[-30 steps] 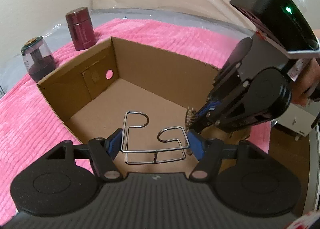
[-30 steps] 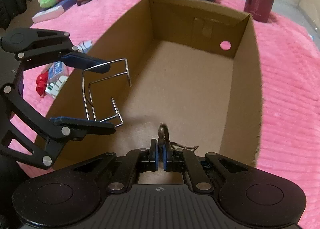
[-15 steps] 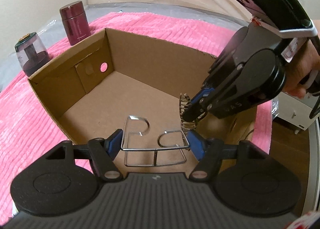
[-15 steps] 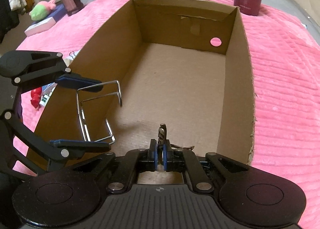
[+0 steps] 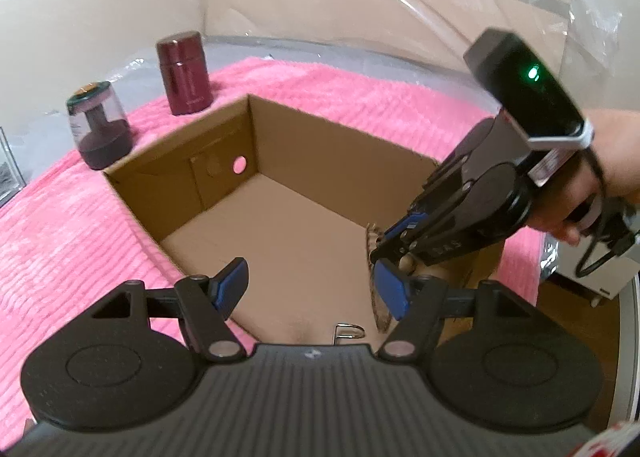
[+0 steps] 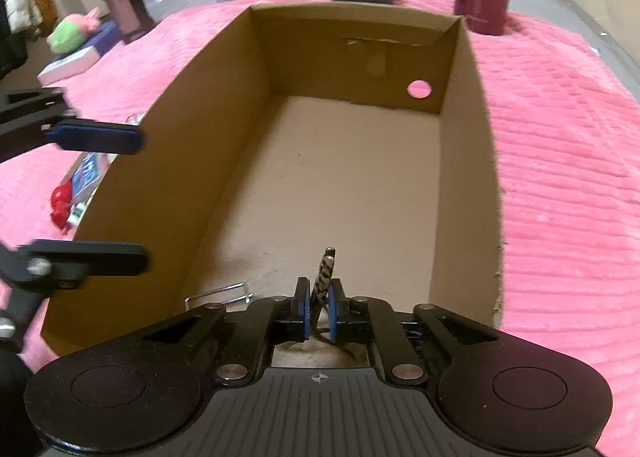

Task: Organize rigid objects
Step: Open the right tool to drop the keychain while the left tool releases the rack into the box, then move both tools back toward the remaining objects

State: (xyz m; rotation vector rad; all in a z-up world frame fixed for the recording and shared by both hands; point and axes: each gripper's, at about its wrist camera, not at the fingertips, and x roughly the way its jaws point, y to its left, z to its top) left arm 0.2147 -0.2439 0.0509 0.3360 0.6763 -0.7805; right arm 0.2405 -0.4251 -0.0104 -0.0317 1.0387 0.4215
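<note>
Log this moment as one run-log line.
left tool: open, empty | wire rack: lying on cardboard box floor | right tool: jaws just opening, patterned hair clip between them

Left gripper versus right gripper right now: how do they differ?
The left gripper stands wide open and empty; the right gripper is nearly closed, its jaws just opening, with a patterned hair clip between them. The left sits higher, the right lower. Both are over the cardboard box.
</note>
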